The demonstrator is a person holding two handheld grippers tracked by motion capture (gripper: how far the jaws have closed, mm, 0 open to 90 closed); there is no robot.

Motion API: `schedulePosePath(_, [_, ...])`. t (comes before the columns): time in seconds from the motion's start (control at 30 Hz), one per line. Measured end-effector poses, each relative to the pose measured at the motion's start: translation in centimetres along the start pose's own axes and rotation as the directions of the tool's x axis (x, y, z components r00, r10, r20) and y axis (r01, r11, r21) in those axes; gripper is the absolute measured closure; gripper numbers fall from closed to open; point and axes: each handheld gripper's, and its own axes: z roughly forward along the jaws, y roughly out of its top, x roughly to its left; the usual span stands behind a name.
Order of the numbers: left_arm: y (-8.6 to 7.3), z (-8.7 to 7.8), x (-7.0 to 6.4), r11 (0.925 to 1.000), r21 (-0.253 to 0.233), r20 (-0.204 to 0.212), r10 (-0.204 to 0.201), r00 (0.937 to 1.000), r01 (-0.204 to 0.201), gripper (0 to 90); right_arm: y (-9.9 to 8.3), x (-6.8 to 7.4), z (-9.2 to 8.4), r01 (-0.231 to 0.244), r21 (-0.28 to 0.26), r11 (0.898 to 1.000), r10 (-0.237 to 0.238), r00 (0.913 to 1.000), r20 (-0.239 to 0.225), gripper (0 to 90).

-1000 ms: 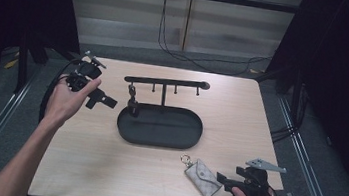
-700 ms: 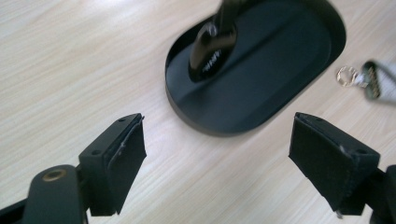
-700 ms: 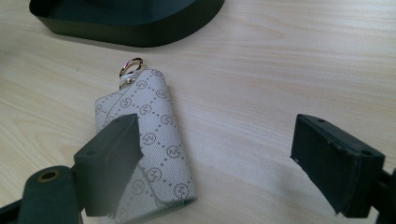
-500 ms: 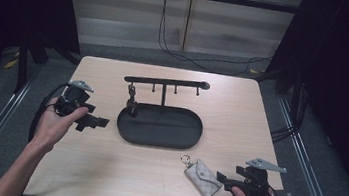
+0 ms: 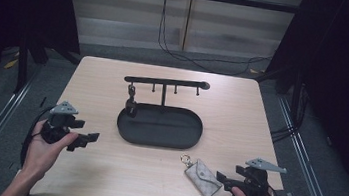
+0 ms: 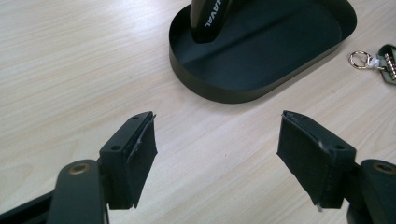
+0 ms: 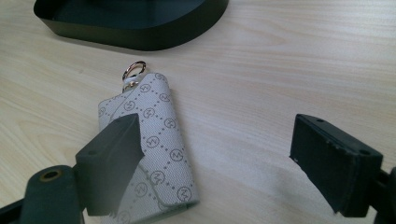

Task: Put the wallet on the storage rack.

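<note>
Right claw, spread, flanks the pouch at 5 o'clock of the tray, ready to pinch. Left claw, empty, has been narrowing at 9 o'clock.

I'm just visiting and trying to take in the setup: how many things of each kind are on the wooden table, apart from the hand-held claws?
Black oval tray with hook rack: 1
Dark key fob hanging from the rack: 1
Patterned grey key pouch with ring: 1
Total: 3
</note>
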Motion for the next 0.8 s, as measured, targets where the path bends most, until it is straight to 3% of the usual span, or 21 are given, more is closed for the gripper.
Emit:
schedulePosePath(0.17, [-1.7, -0.6, -0.9, 0.9966, -0.081, 0.026, -0.013, 0.9996, 0.015, 28.2, 0.0, 0.0, 0.0, -0.004, -0.005, 1.0, 0.004, 1.0, -0.004, 16.0])
schedulePosePath(0.27, [-2.7, -0.4, -1.5, 0.9974, -0.067, 0.072, -0.022, 0.9972, 0.027, 28.3, 0.0, 0.0, 0.0, -0.009, -0.007, 1.0, 0.009, 1.0, -0.003, 17.3])
schedulePosePath(0.43, [-4.5, -0.1, -2.4, 0.9994, -0.031, 0.097, -0.014, 0.9952, 0.017, 28.4, 0.2, -0.1, 0.0, -0.015, -0.005, 1.0, 0.015, 0.9998, -0.009, 18.6])
schedulePosePath(0.57, [-6.0, 0.0, -2.6, 0.9993, -0.026, 0.112, -0.026, 0.9933, 0.029, 26.9, 0.3, 0.0, 0.0, -0.015, 0.007, 1.0, 0.015, 0.9997, -0.018, 20.1])
schedulePosePath(0.67, [-6.8, 0.3, -2.6, 0.9993, -0.016, 0.101, -0.033, 0.9943, 0.035, 26.0, 0.4, 0.3, -0.1, -0.002, 0.025, 1.0, 0.003, 0.9999, -0.015, 21.3])
schedulePosePath(0.7, [-7.0, 0.5, -2.6, 0.9995, -0.006, 0.117, -0.031, 0.9927, 0.032, 24.9, 0.5, 0.5, -0.2, 0.004, 0.024, 1.0, -0.004, 0.9998, -0.018, 21.8])
schedulePosePath(0.8, [-7.5, 0.9, -3.1, 0.9997, -0.003, 0.114, -0.023, 0.9933, 0.023, 22.7, 0.8, 0.7, -0.4, 0.006, 0.021, 1.0, -0.005, 0.999, -0.045, 23.1])
